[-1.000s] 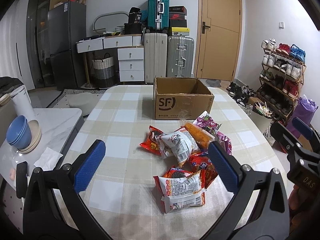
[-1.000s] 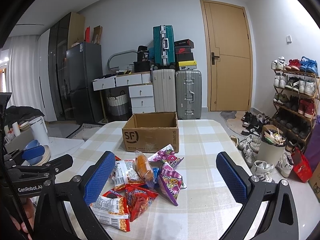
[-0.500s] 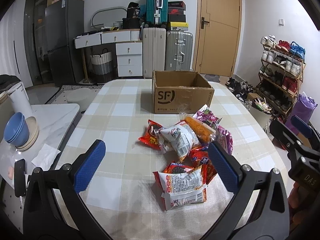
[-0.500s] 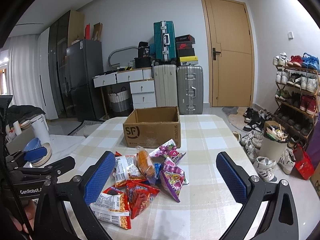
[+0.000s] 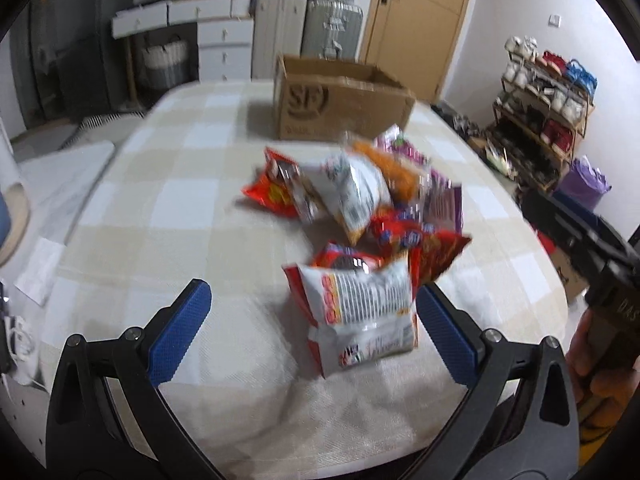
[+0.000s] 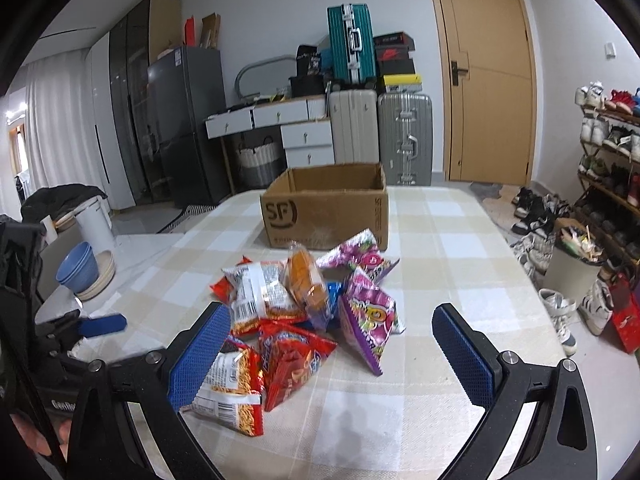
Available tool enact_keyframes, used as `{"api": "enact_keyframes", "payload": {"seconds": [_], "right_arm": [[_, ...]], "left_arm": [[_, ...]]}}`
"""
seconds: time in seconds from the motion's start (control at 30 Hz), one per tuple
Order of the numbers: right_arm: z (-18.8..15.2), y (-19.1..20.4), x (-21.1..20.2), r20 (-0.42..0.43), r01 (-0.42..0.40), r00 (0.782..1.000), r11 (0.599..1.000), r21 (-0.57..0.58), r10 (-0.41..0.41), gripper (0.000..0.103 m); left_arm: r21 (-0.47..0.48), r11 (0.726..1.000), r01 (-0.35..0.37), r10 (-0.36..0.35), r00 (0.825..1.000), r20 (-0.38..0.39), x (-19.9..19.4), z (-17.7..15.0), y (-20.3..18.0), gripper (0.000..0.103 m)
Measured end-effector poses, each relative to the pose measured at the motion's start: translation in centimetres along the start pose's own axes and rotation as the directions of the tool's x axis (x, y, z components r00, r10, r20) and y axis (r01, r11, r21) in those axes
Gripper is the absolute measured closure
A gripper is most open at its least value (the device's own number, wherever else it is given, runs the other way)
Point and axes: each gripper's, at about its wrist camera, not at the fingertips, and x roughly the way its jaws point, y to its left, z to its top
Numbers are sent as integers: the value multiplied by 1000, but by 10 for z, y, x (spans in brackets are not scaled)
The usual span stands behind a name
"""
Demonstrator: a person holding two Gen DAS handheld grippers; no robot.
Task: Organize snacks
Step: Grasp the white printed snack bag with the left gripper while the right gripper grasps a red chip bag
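Note:
A pile of snack bags lies on the checked tablecloth in front of an open cardboard box (image 5: 340, 100) marked SF, also in the right wrist view (image 6: 326, 210). Nearest is a white and red bag (image 5: 360, 312), seen in the right wrist view (image 6: 228, 384). Behind it lie a red bag (image 6: 294, 360), a purple bag (image 6: 370, 318), an orange bag (image 6: 306, 280) and a white bag (image 6: 258, 290). My left gripper (image 5: 312, 332) is open, low over the table, its right pad beside the white and red bag. My right gripper (image 6: 330, 352) is open and empty near the pile.
The table's right edge (image 6: 532, 300) drops toward shoes and a shoe rack (image 6: 608, 152). A side counter at the left holds blue bowls (image 6: 78, 268) and a white kettle (image 6: 94, 220). Suitcases (image 6: 404, 136) and drawers stand behind the box.
My left gripper has dropped down and forward toward the nearest white and red bag; its view is blurred by motion. My right gripper has moved slightly closer to the pile.

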Motion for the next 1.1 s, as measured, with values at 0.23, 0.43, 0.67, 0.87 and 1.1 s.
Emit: {"api": "enact_keyframes", "payload": {"seconds": [0.23,0.43,0.67,0.87,1.1], "right_arm": [[-10,-4,25,-58,-15,998,1000,12,16,0],[-18,-7,46,-99,-38,994,999,25,40,0],[-23,-3,68,-148,-79,986,996,28,82,0],[-26,3,87,-199,-126,971,991,46,133,0],[-30,6,109,-258,-144,953,986,84,161,20]], "left_arm": [[9,999,53,-52,997,-64,33,-10,-14,26],[-24,992,125,-127,989,-78,40,-9,-11,49],[-20,980,199,-200,979,-42,32,-8,-6,69],[-21,968,248,-249,967,-46,30,-13,-1,78],[-20,961,274,-275,960,-46,28,-18,6,81]]}}
